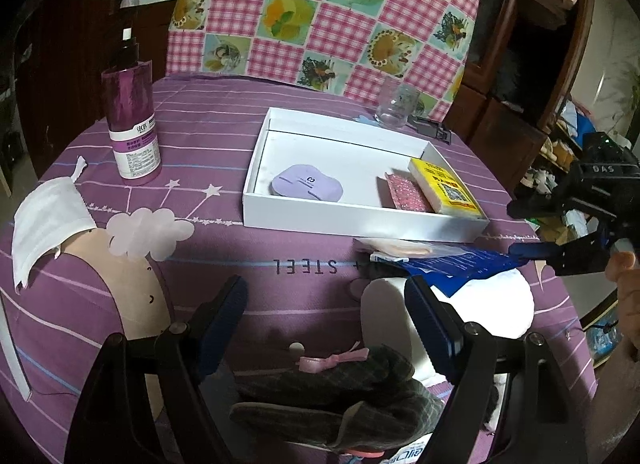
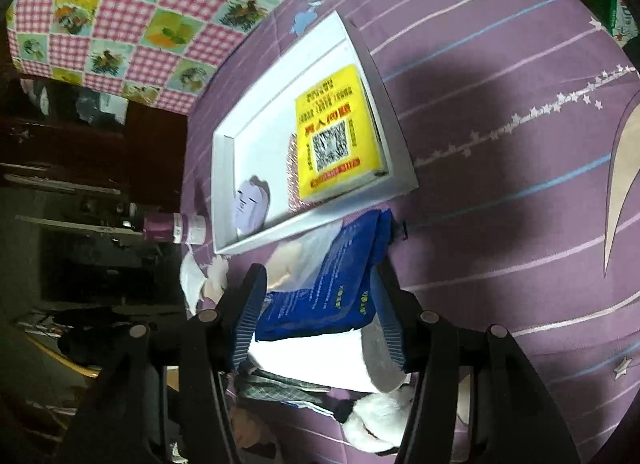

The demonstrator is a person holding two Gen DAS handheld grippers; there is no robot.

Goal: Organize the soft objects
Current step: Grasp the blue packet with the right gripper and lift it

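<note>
A white tray [image 1: 352,219] on the purple cloth holds a lilac pad [image 1: 306,183], a pink glitter piece [image 1: 404,191] and a yellow sponge [image 1: 444,187]. My right gripper [image 2: 316,296] is shut on a blue packet [image 2: 332,284] with a clear end and beige puffs, held just in front of the tray [image 2: 316,219]; it shows in the left wrist view [image 1: 452,262] too. My left gripper [image 1: 328,304] is open above a grey plaid soft item with a pink bow [image 1: 340,388] and a white roll [image 1: 400,320]. A white face mask [image 1: 44,223] lies far left.
A purple spray bottle [image 1: 132,123] stands at the back left. A glass cup [image 1: 396,107] and a black clip [image 1: 432,127] sit behind the tray. A checked cloth [image 1: 320,11] hangs behind the table. A white fluffy item [image 2: 376,420] lies near my right gripper.
</note>
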